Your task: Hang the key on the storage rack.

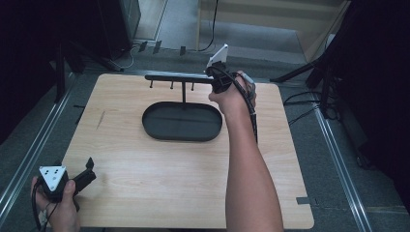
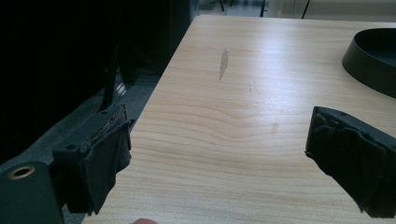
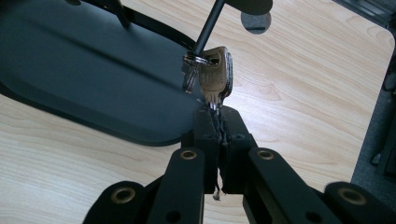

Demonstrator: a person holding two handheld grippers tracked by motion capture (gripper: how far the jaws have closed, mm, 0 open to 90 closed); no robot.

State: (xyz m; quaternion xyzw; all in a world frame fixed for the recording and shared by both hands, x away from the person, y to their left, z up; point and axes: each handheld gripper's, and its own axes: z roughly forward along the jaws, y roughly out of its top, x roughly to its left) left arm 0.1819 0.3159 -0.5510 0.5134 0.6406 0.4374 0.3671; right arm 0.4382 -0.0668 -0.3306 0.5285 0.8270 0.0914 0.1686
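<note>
A black oval tray (image 1: 164, 130) carries a thin post with a horizontal bar (image 1: 179, 77) that has short pegs hanging under it. My right gripper (image 1: 218, 83) is at the bar's right end, a hand around it. Seen from the right gripper view, my right gripper (image 3: 217, 114) is shut on the blade of a brass key (image 3: 215, 77). The key ring (image 3: 191, 60) sits at the tip of a black peg (image 3: 208, 25), above the tray (image 3: 70, 60). My left gripper (image 1: 87, 173) rests open at the table's near left corner, its pads (image 2: 105, 154) wide apart over bare wood.
The wooden table (image 1: 159, 183) has bare room in front of the tray and at the left. A grey scuff (image 2: 223, 63) marks the wood near the left edge. The tray's rim (image 2: 373, 60) shows at the right. Dark stands and cables ring the table.
</note>
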